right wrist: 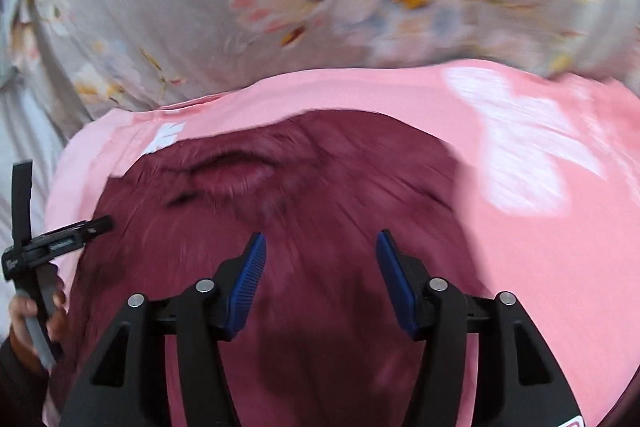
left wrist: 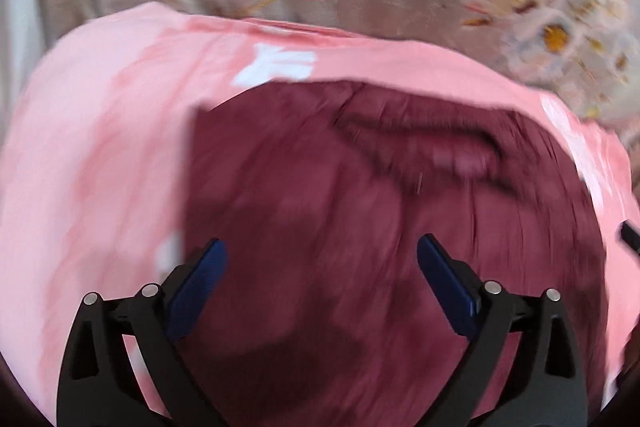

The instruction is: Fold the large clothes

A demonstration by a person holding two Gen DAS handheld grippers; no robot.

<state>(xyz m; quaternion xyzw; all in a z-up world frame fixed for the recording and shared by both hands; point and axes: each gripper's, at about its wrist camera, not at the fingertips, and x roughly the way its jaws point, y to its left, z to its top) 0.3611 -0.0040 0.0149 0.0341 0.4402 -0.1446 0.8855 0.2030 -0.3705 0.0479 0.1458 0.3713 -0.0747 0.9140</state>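
Where jaws gape, ribbed maroon garment [left wrist: 360, 207] — smooth pink cloth [left wrist: 100, 147] beneath

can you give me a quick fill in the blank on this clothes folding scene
1. The maroon garment lies on top of a ____ cloth with white patches.
2. Both lie on a grey sheet printed with ____.
3. Between the left gripper pads there is ____ held.
4. The right gripper jaws stand ____.

Missing words: pink; flowers; nothing; open
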